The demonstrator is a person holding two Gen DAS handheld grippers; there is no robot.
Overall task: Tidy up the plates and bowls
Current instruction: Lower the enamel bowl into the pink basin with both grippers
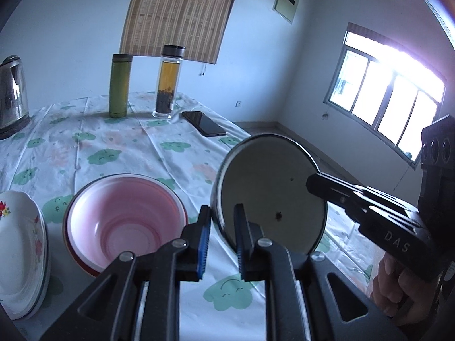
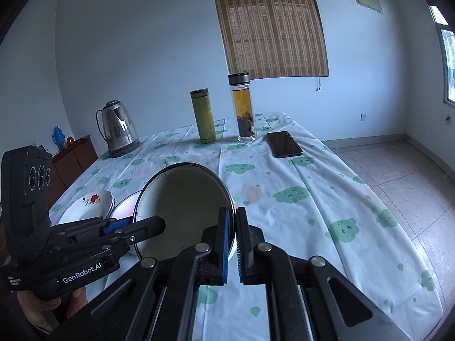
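Both grippers are clamped on one dish. Left gripper (image 1: 221, 238) pinches the near-left rim of the dark-rimmed enamel-looking plate (image 1: 270, 187), pads either side of the lip; right gripper (image 2: 235, 241) is closed on the opposite rim, its blue pads flat against the edge. Plate hangs tilted between us, clear of the worktop (image 1: 119, 142), pale face toward the left camera.

Handling, as I judge it: thin, stiff, round, shallow-dished, likely metal under a glossy coat. Light for its span, but slick. A rim pinch has little bite, so the two holds must move together; any twist between them could lever it out. A coat like that chips if knocked on the neighbouring crockery. Two small dark specks on the face: marks or chips, cannot tell which.

Where it may go: pink bowl (image 1: 125, 221), smooth plastic-looking with stepped rings inside, sits on a red one beneath it, just left of the plate. Further left, stack of white floral plates (image 1: 20, 253), scalloped rims, ceramic by the sheen, fragile.

Cloth on the worktop is thin and creased, printed with green clouds; it could drag under a sliding dish, so I favour setting down vertically.

Far end, well apart: steel kettle (image 2: 118, 128), green flask (image 2: 202, 115), glass tea bottle (image 2: 243, 108), phone (image 2: 284, 143).
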